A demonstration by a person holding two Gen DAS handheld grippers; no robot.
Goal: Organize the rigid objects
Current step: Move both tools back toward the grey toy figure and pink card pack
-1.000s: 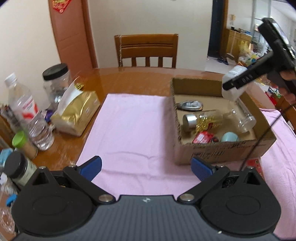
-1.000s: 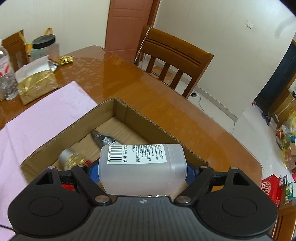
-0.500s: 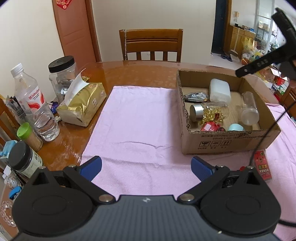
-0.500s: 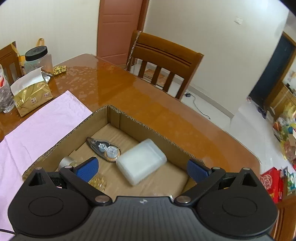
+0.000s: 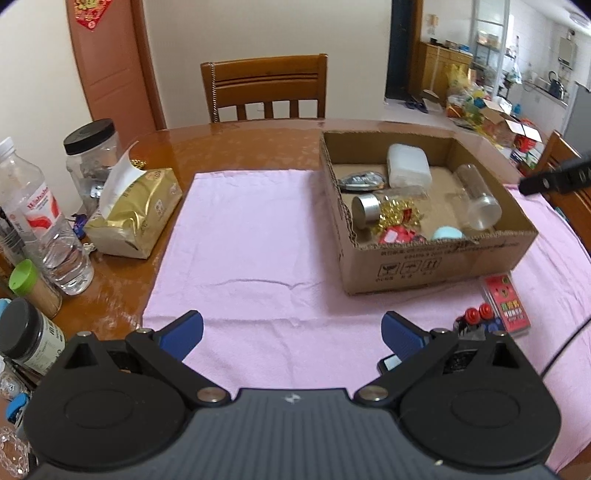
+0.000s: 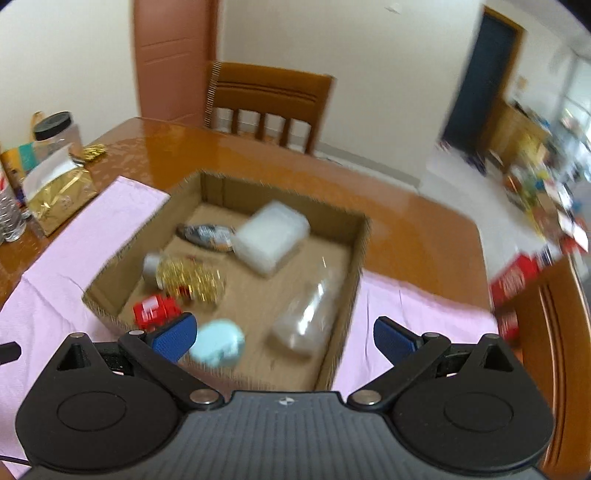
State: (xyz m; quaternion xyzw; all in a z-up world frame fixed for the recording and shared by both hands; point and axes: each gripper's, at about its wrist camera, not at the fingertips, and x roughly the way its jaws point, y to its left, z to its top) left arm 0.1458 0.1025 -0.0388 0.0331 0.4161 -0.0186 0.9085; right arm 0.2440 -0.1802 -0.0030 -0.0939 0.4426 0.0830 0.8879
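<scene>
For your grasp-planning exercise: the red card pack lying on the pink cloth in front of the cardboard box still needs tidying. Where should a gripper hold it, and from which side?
The red card pack lies flat on the pink cloth. Probably best: come from above and pinch across its two long edges, its narrower span.

white container (image 5: 408, 165) released into cardboard box (image 5: 436, 258), right gripper (image 6: 282, 334) fingers spread, apparently drawn back

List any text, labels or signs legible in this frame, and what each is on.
Nothing can be quoted with certainty.
Water bottle: red-and-white label, lettering too distorted to read.
Cardboard box: three handling pictograms with small print above and below, too small.
Red packet: print too small.
Black-lidded jar: label too small.
Red door ornament: unreadable.
</scene>
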